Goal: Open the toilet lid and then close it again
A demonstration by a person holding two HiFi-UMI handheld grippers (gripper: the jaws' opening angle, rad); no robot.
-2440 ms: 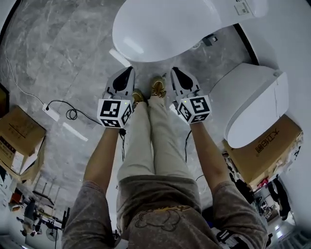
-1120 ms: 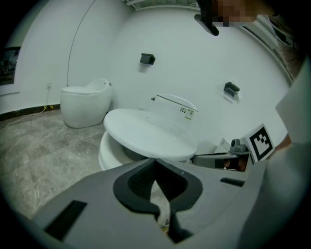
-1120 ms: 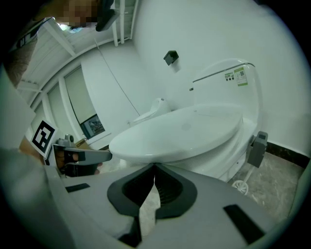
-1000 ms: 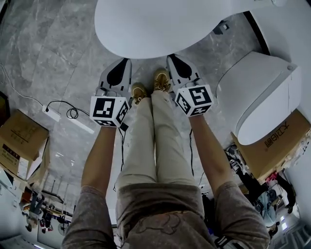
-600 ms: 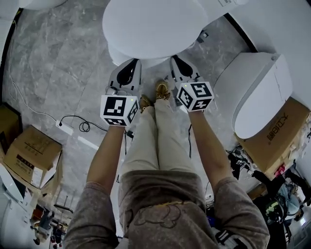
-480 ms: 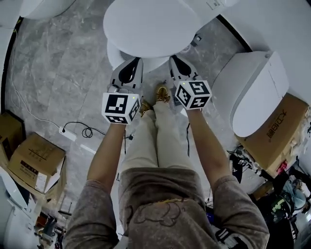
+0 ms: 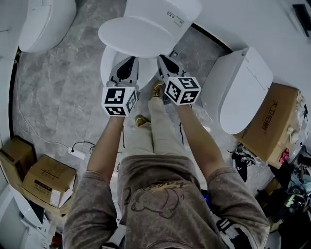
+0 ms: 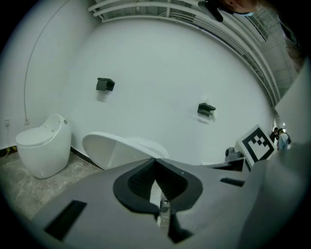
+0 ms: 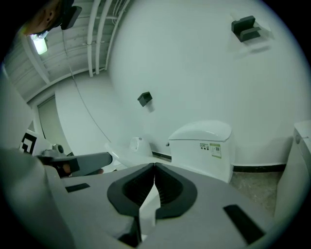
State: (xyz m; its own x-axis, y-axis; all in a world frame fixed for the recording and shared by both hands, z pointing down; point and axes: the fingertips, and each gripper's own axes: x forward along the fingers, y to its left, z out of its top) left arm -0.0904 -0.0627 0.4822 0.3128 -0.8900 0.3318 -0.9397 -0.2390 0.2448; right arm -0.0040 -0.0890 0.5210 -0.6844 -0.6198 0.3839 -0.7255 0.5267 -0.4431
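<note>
So, the toilet lid (image 7: 138,34) is being held partway up right now, tilted back toward the tank (image 7: 165,10), with the white bowl (image 7: 108,65) being left exposed underneath on the left side. Both tools are being kept pressed together, with nothing pinched in either one. The left tool (image 7: 131,61) and the right tool (image 7: 160,58) are being poked in at the lid's front edge, side by side and a little apart.

Seems like they're being used as plain wedges rather than pinchers. That makes sense, since no thin lip is being offered by a smooth, rounded lid like this. Two contact points are probably being used so the lid is being carried evenly and isn't being twisted on its hinge.

Whether the tips are actually touching the underside can't be told for sure from above, since they're being covered by the lid's edge. Going by the angle, the opening half is being worked on and isn't done yet, and the closing isn't being started. A slip off the glossy plastic is what's being risked here.
</note>
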